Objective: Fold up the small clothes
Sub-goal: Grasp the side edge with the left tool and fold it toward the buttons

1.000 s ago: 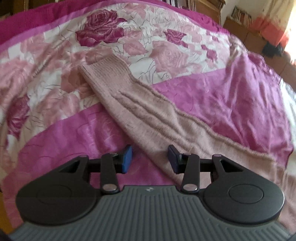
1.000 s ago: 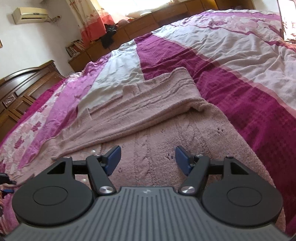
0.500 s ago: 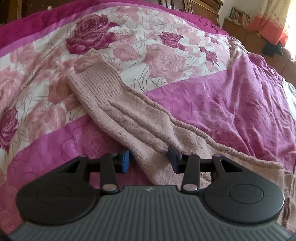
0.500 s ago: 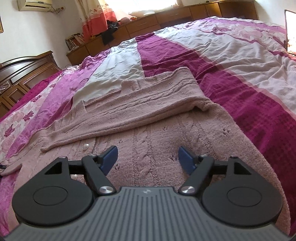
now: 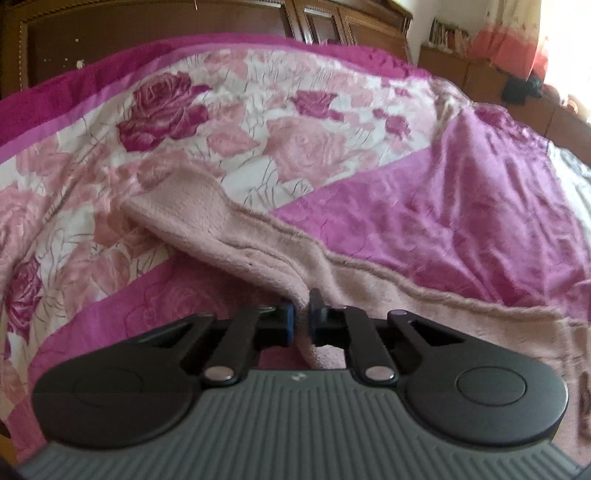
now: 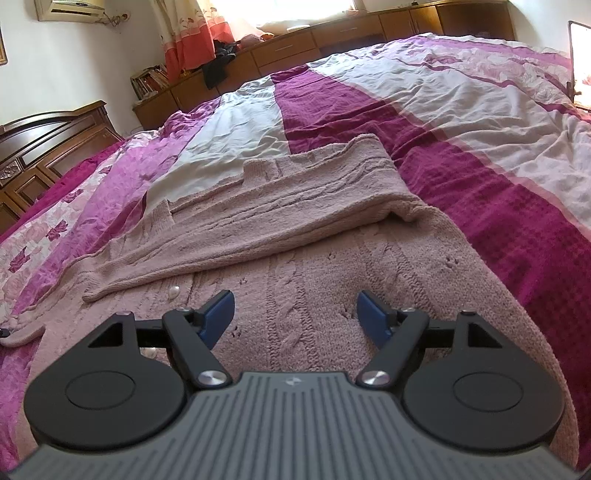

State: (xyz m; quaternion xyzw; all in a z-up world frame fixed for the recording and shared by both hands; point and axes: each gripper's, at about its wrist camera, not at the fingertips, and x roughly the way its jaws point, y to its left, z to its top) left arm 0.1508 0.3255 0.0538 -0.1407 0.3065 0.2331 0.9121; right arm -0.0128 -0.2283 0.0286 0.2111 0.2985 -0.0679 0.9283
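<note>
Left wrist cam first: my left gripper (image 5: 300,322) has its blue-padded fingers (image 5: 287,325) pinched nearly together on the edge of the dusty pink knitted cardigan (image 5: 258,243), on its long sleeve. The sleeve runs away from the fingers up and to the left, and its cuff end lies on the rose-print part of the pink and magenta floral bedspread (image 5: 443,206). The fabric bunches into a ridge right at the pinch. Around it there's only bedding close by. Further back I can see a dark wooden headboard (image 5: 147,44), and off to the right some low wooden cabinets (image 5: 480,74) under an orange and cream curtain (image 5: 506,37). This frame is a bit blurry.

Right wrist cam: my right gripper (image 6: 297,317) has its fingers (image 6: 218,314) spread wide with nothing between them, right over the cable-knit body of the cardigan (image 6: 314,258). The other sleeve is folded across the body just ahead of the fingers. A small pearly button (image 6: 173,291) sits near the left finger. The cardigan lies flat on the bed, on the magenta and white striped stretch of the bedspread (image 6: 480,147). In the background there's a wall air conditioner (image 6: 70,7) top left, and dark clothes (image 6: 218,66) draped over the cabinets by the window.
</note>
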